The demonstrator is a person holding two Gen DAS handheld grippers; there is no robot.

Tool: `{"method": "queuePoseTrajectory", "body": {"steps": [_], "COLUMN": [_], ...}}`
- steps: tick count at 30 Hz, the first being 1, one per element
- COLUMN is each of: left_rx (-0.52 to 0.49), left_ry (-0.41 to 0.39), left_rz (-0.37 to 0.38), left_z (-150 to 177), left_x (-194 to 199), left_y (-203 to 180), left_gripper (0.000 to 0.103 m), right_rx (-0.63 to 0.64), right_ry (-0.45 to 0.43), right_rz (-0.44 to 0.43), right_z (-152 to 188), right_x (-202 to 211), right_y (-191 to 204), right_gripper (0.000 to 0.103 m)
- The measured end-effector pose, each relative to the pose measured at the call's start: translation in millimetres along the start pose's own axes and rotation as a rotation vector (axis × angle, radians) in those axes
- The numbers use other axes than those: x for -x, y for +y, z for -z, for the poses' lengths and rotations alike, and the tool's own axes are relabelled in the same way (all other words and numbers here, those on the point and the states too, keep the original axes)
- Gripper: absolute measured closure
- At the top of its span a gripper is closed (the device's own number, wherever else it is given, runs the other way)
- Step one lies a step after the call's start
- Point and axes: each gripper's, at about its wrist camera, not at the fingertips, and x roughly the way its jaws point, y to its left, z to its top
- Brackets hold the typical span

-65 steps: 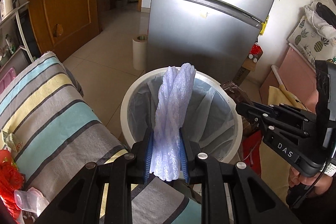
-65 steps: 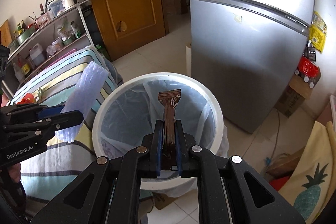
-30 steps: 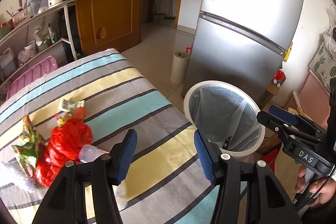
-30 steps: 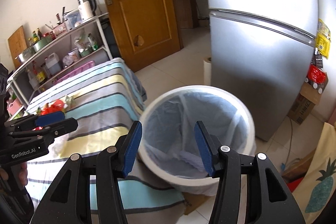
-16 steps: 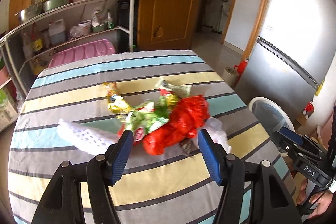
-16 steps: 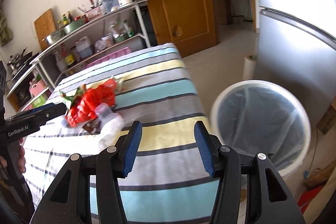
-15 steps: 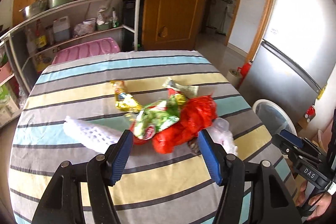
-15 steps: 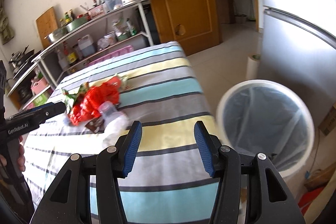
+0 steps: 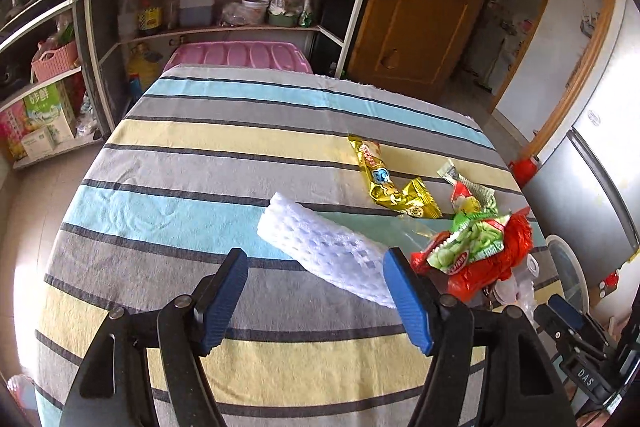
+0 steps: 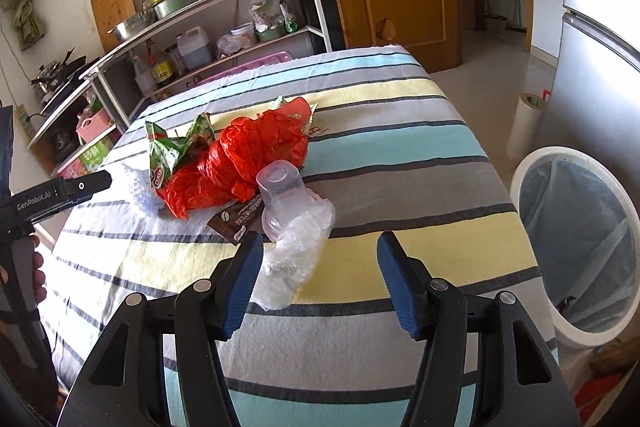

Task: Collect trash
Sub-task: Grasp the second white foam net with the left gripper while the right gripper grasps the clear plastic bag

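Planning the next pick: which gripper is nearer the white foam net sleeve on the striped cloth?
Left. The left gripper is open right over the white foam net sleeve, one end between its jaws. The right gripper hovers across the trash pile, over a clear plastic bag.

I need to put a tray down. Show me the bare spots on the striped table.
The striped table lies bare from the white foam net to the shelf side. Crowded: the red bag, green wrapper, gold wrapper and clear cup.
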Motion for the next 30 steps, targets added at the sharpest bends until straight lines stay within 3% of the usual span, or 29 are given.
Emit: {"method": "queuePoseTrajectory", "body": {"steps": [4, 8, 15, 25, 30], "left_rx": [0.063, 0.146, 0.094, -0.057, -0.089], "left_ry": [0.045, 0.078, 0.141, 0.139, 0.153], "left_rz": [0.004, 0.072, 0.037, -0.032, -0.010], "left_z": [-6, -12, -8, 3, 6], "left_x": [-22, -37, -56, -50, -42], "left_y": [4, 7, -10, -23, -16], "left_gripper": [0.029, 0.029, 0.030, 0.037, 0.046], "right_rx": [0.000, -0.001, 0.004, -0.013, -0.009], "right_ry": [0.011, 0.026, 0.032, 0.030, 0.027], "right_rz": [0.027, 0.023, 0.030, 0.053, 0.035], "right_z": [-2, -3, -3, 0, 2], "right_x": [-5, -10, -13, -9, -7], "right_y": [2, 0, -2, -7, -4], "right_gripper": [0.043, 0.043, 0.043, 0.044, 0.067]}}
